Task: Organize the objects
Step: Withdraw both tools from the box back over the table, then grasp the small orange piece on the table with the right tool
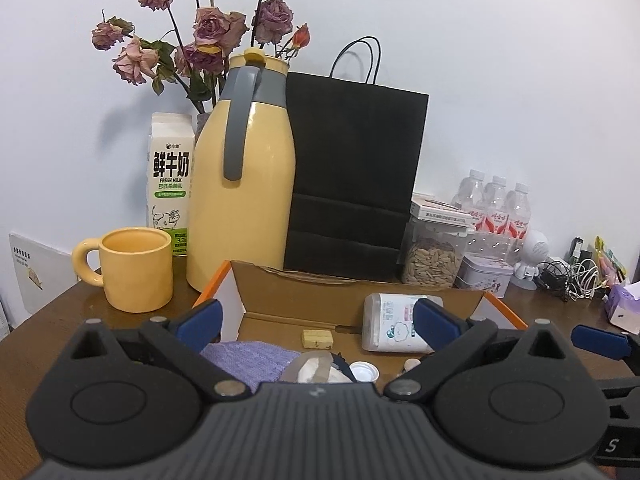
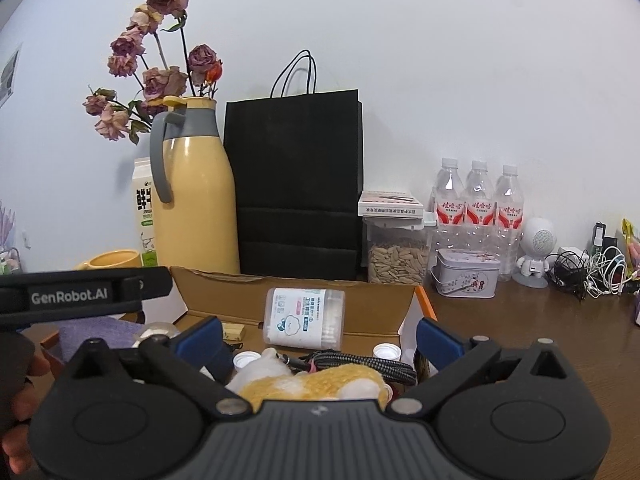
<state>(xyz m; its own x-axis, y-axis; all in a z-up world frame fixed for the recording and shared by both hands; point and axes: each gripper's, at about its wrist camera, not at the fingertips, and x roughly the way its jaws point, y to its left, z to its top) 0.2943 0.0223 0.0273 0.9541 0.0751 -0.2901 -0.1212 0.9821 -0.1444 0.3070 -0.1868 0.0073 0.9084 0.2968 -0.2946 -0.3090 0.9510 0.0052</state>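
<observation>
Over the open box (image 1: 360, 308), both grippers stand released, holding nothing. Left gripper (image 1: 316, 318): purple cloth (image 1: 248, 360) and swab tub (image 1: 394, 322) lie below, between its fingers. Right gripper (image 2: 318, 340): plush toy (image 2: 320, 384) lies beneath, untouched.

An open cardboard box (image 1: 360, 304) lies reachable from above, while a yellow thermos jug (image 1: 244, 172), black paper bag (image 1: 352, 168) and seed jar (image 1: 434, 258) wall off its far side, with bare brown table (image 2: 540, 320) to the right
</observation>
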